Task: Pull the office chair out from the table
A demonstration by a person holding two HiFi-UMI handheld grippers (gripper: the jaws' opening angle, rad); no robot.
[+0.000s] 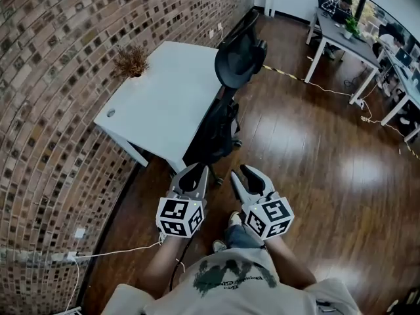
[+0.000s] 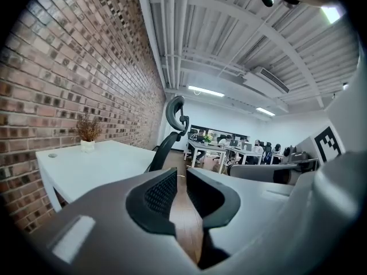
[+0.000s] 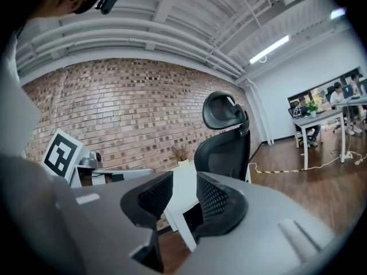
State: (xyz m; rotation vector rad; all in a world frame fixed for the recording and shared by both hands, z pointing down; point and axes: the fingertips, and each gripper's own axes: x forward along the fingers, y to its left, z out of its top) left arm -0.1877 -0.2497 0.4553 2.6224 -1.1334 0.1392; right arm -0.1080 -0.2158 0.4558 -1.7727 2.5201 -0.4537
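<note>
Head view: office chair point(image 1: 226, 110) is sitting close against the right edge of the white table point(image 1: 157, 104), centre of frame, backrest toward the person. Left gripper point(image 1: 199, 169) and right gripper point(image 1: 240, 172) are hovering just below it, apart from it. Left gripper view: jaws are standing barely parted, nothing between them, chair back showing above the tips at centre. Right gripper view: jaws are gaping wider, also empty, chair filling centre-right. My read: both should be clamping the backrest rim, then drawing straight toward bottom of frame, evenly, so it isn't swinging. Brick wall point(image 1: 52, 77) is hemming the left; wooden floor point(image 1: 308, 163) at right is lying open; white cable point(image 1: 118, 250) is trailing lower left.
</note>
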